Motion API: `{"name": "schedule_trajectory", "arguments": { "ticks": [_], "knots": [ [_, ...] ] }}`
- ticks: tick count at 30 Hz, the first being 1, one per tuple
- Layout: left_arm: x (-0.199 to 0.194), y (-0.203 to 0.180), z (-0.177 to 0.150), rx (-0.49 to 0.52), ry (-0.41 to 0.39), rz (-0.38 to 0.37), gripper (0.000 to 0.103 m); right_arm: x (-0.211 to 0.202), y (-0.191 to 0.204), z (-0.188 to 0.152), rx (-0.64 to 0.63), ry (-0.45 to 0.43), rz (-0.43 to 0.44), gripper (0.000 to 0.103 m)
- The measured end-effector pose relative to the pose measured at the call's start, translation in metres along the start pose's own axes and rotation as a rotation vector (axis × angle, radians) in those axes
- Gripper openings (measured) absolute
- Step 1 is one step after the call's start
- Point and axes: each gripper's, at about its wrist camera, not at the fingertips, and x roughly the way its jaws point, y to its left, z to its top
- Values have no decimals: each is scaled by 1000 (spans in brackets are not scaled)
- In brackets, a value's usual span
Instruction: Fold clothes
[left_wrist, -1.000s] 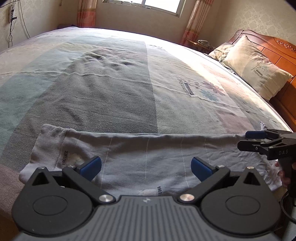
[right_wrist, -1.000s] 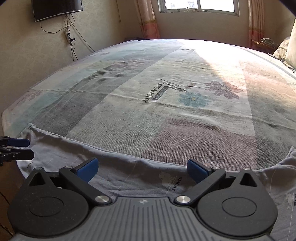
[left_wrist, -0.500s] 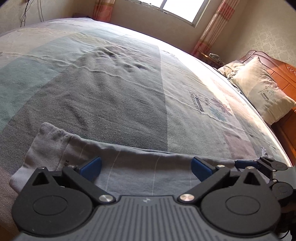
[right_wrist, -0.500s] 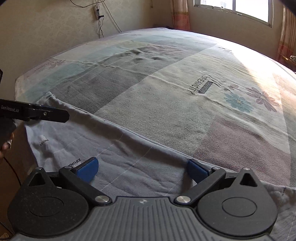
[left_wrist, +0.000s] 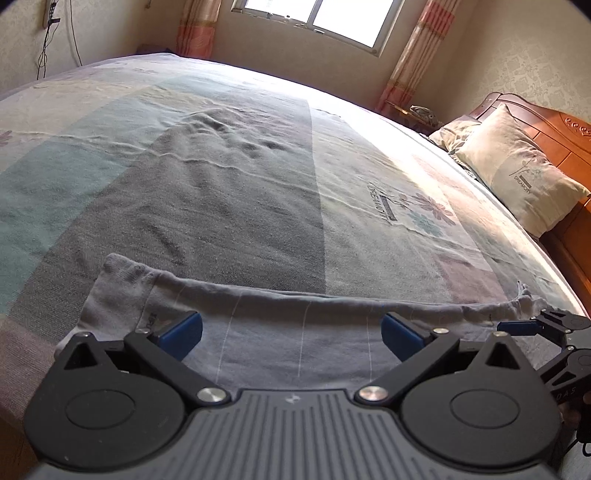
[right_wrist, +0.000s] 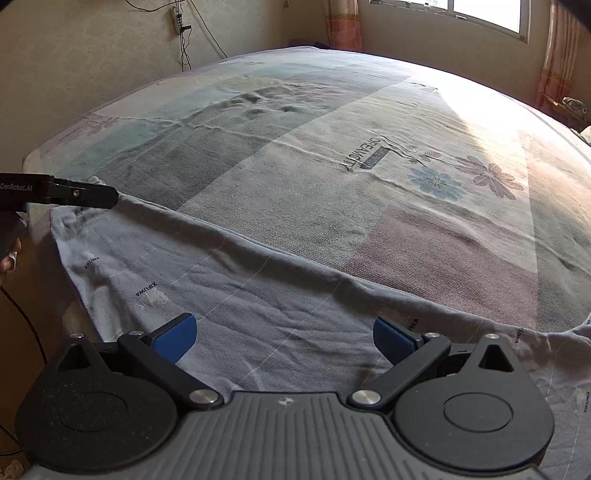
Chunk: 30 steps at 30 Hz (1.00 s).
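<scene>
A light grey garment (left_wrist: 295, 332) with thin white lines and small printed logos lies flat along the near edge of the bed; it also shows in the right wrist view (right_wrist: 258, 295). My left gripper (left_wrist: 291, 330) is open just above its middle, blue pads apart, holding nothing. My right gripper (right_wrist: 282, 334) is open above the cloth, also empty. The right gripper shows at the far right of the left wrist view (left_wrist: 546, 328), by the garment's right end. The left gripper's finger shows at the left of the right wrist view (right_wrist: 74, 194), by the garment's left corner.
The bed (left_wrist: 240, 166) has a patchwork sheet in grey, teal and pink with a flower print (right_wrist: 461, 177). A pillow (left_wrist: 517, 177) leans on the wooden headboard (left_wrist: 569, 136) at the right. A window and curtains are behind, and cables hang on the left wall (right_wrist: 184, 40).
Both grippers have shifted over the garment and their views have tilted. The left finger now reaches further into the right wrist view. The garment lies much the same.
</scene>
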Motion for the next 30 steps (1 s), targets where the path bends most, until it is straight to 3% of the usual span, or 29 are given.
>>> {"name": "schedule_trajectory", "arguments": {
  "ticks": [5,10,14,19,24,30],
  "knots": [
    [-14,4,-33,-58,1,-8,102,2,0,-20,-35,11,-27,103],
    [-25,-4,-31,-28,-61,-12,102,4,3,-22,-53,-6,-46,103],
    [-9,-1,-32,-43,-5,1,102,4,3,-26,-51,-27,-49,103],
    [-18,6,-26,-29,-61,11,102,3,4,-28,-50,-40,-50,103],
    [-10,33,-23,-110,-55,28,102,3,4,-29,-48,-46,-52,103],
    [-11,34,-30,-127,-102,22,102,4,5,-26,-21,-36,-60,103]
  ]
}}
